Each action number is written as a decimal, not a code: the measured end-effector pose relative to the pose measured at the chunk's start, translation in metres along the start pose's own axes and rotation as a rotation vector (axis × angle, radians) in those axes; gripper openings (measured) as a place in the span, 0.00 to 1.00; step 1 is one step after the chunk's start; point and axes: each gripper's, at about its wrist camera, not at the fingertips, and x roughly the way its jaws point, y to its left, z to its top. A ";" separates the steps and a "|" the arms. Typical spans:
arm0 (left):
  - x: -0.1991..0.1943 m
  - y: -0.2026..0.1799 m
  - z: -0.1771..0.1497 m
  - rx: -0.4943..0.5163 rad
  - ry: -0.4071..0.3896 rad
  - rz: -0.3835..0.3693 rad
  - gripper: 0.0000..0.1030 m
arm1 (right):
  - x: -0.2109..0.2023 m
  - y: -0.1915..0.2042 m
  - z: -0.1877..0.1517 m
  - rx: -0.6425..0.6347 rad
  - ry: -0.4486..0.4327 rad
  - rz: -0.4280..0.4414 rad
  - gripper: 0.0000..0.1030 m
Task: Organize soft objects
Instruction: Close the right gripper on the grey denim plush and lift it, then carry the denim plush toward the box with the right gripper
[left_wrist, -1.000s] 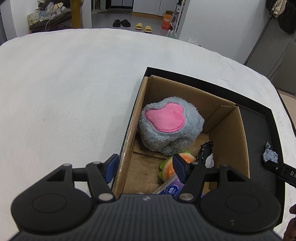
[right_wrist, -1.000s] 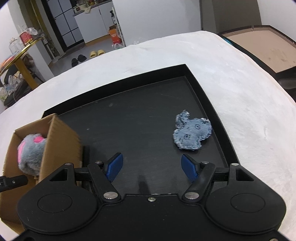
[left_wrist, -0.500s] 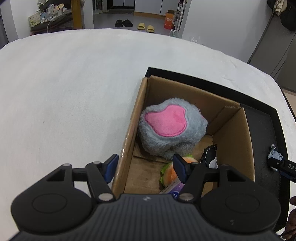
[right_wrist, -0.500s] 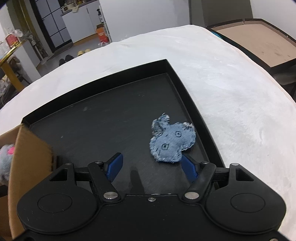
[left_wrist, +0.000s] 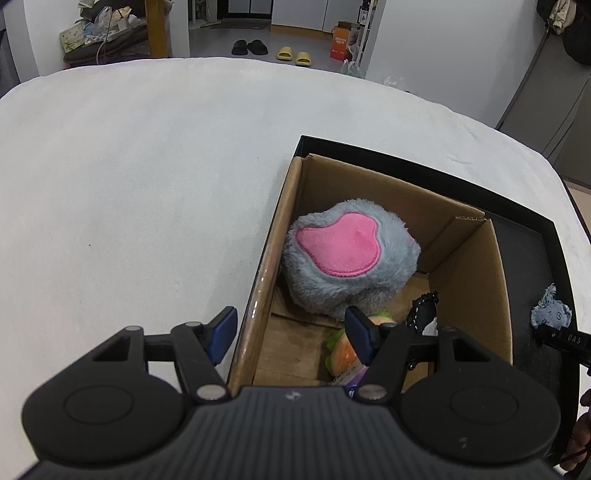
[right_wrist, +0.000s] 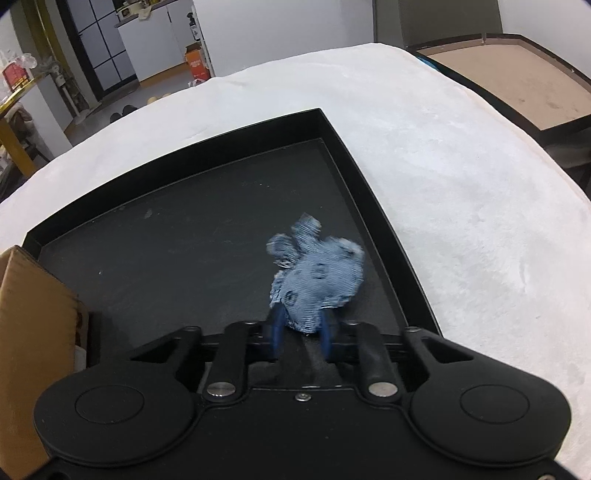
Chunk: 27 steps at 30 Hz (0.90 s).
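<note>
denim toy (right_wrist: 317, 275): woven blue cloth, frayed edges. tray (right_wrist: 207, 236): matt black, faintly scuffed. box (left_wrist: 469, 266): plain brown cardboard (taped rim glossy). plush paw (left_wrist: 347, 258): fluffy grey fur, pink velour pad. table cover (left_wrist: 129, 184): white, fuzzy.

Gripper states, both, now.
Left gripper: open, holding nothing, straddling the cardboard box wall.
Right gripper: shut on the denim toy.

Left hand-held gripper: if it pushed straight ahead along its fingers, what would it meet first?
Probably the cardboard box: its near-left wall runs between the open fingers of the left hand-held gripper. Just beyond sits the grey plush paw. Depth is unclear.
</note>
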 end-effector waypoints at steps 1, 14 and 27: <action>0.000 0.000 0.001 -0.002 -0.001 -0.001 0.61 | -0.001 0.002 -0.001 -0.008 -0.003 0.001 0.12; -0.004 0.008 0.000 -0.011 -0.003 -0.032 0.61 | -0.025 0.018 -0.006 -0.043 -0.018 0.039 0.10; -0.012 0.019 0.001 -0.029 -0.011 -0.067 0.61 | -0.046 0.039 -0.005 -0.064 -0.038 0.059 0.10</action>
